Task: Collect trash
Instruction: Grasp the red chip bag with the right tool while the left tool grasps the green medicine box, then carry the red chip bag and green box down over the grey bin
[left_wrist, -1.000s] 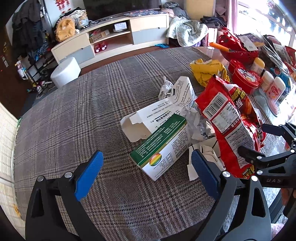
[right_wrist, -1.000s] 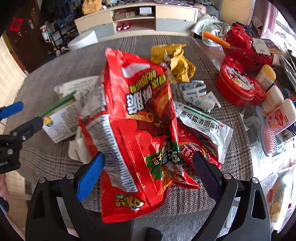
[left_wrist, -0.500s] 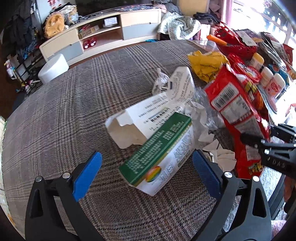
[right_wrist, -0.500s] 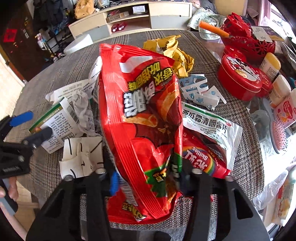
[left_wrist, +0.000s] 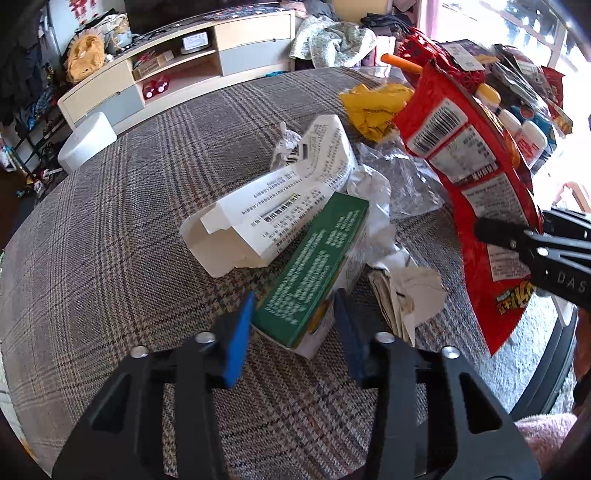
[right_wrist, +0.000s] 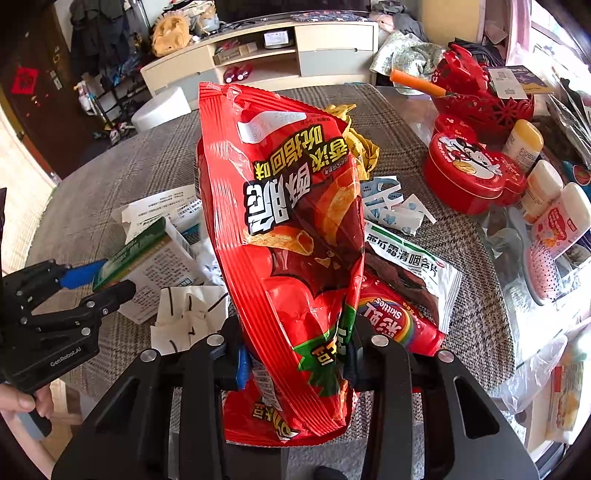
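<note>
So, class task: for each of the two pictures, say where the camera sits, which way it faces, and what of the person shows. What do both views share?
Left wrist: on the left gripper, facing down and forward over the plaid table; jaws closed on the green box; no body visible.
Right wrist: on the right gripper, facing likewise; jaws clamp the red chip bag; a hand shows lower left.
Shared: box, bag, table, each other's gripper.

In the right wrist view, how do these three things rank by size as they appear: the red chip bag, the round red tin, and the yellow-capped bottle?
1. Red chip bag, by far the largest, though it is nearest the camera.
2. Round red tin.
3. Yellow-capped bottle, the smallest.
</note>
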